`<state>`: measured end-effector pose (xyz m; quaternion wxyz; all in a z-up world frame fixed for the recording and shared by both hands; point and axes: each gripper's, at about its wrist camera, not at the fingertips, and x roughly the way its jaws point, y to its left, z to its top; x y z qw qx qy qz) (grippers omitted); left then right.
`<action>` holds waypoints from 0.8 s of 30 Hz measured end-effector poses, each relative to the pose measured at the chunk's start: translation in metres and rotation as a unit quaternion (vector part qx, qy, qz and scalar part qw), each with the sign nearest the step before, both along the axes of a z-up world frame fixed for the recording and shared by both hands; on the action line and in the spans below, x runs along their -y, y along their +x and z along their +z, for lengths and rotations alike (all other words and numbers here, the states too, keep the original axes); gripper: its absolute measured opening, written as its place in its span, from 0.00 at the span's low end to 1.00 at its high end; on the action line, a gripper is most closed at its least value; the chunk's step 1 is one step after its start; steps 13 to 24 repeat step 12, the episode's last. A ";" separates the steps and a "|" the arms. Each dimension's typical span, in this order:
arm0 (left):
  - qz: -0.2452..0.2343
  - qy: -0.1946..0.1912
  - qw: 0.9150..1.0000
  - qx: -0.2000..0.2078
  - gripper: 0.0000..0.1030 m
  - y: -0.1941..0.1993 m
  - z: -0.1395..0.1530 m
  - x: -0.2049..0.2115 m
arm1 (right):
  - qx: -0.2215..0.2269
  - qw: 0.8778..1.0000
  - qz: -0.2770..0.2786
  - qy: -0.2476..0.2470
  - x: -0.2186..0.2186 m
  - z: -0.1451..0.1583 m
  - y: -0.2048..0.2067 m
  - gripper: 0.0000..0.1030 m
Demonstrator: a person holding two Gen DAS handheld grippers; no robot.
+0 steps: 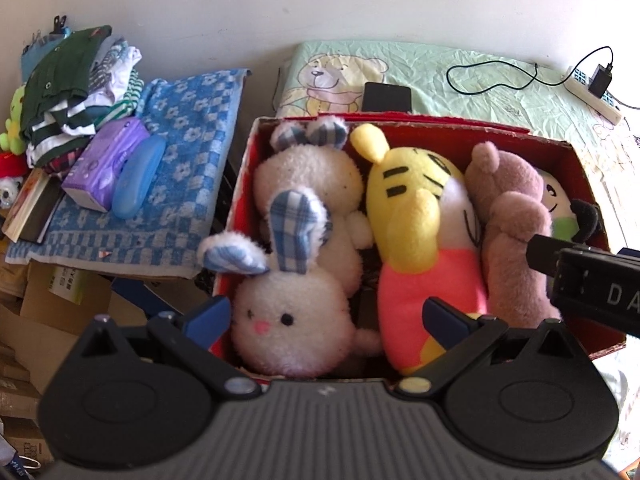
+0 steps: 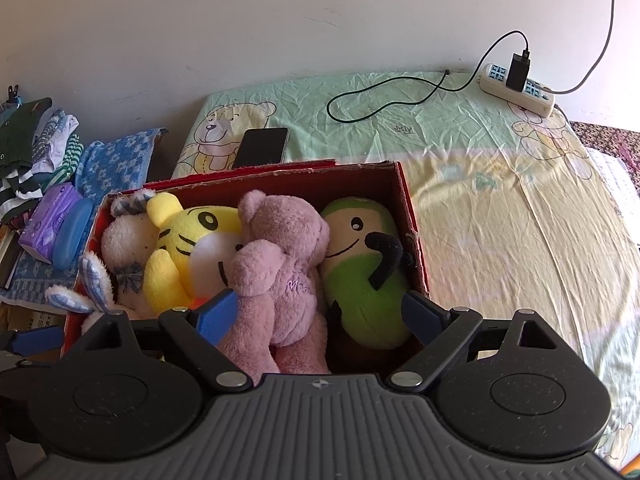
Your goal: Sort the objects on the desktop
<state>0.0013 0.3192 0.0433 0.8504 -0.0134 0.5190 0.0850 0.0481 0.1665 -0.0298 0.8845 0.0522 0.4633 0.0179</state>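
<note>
Fingers of the left gripper are spread and empty above the white rabbit; the right gripper is likewise spread, straddling the pink bear without pinching it. Four soft toys lie packed side by side in the red box on the bed, probably so they all fit. The yellow tiger and green toy are wedged between neighbours. Box bottom is hidden. Farther off, a phone is partly cut off by the box's lid.

Fuzzy plush bear (matt cardboard box)
</note>
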 end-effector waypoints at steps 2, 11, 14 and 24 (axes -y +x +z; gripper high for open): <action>0.000 0.002 1.000 0.001 0.99 0.001 0.000 0.000 | 0.001 1.000 0.000 -0.001 0.000 0.000 0.000 0.88; 0.005 0.015 1.000 0.024 0.98 0.002 0.006 0.001 | 0.008 1.000 -0.001 0.002 0.000 0.002 0.002 0.88; 0.005 0.015 1.000 0.024 0.98 0.002 0.007 0.001 | 0.008 1.000 -0.001 0.001 -0.001 0.002 0.002 0.88; 0.005 0.015 1.000 0.024 0.98 0.002 0.007 0.001 | 0.008 1.000 -0.001 0.001 -0.001 0.002 0.002 0.88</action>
